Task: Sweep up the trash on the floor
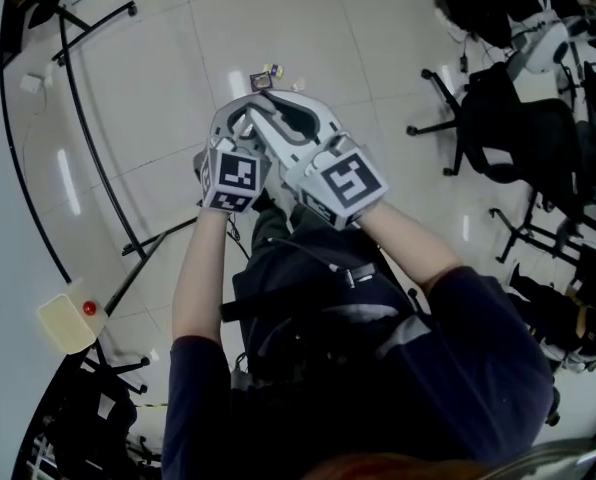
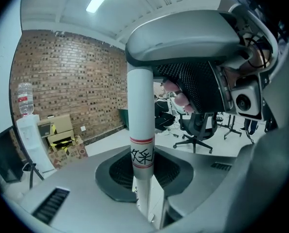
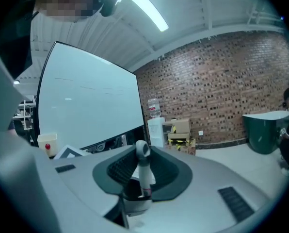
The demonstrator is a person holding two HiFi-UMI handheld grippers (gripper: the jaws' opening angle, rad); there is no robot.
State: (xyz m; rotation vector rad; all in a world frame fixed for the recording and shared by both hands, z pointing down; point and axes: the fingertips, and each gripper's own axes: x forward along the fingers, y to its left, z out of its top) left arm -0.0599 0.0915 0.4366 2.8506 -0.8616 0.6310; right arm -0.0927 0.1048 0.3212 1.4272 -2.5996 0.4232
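Ahead on the floor (image 1: 178, 58), small trash (image 1: 266, 74) lies loose just beyond both tools. Jaws of the left tool (image 2: 143, 176) are clamped on a white pole (image 2: 140, 120), and the right tool (image 3: 142, 181) is clamped near its looped end (image 3: 142, 148). The stacked grip likely gives sweeping leverage.

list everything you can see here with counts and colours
trash: few small bits, mixed colours, on floor ahead
long handle: 1, white with red bands, upright
office chairs: several, black, right
whiteboard: 1, white, left
cream box: 1, red button, by whiteboard
water dispenser: 1, white, at brick wall
cardboard boxes: few, brown, beside dispenser
green container: 1, at wall
left hand-held gripper: 1, grey, shut on long handle, lower
right hand-held gripper: 1, grey, shut on its top end
arms: 2, dark sleeves
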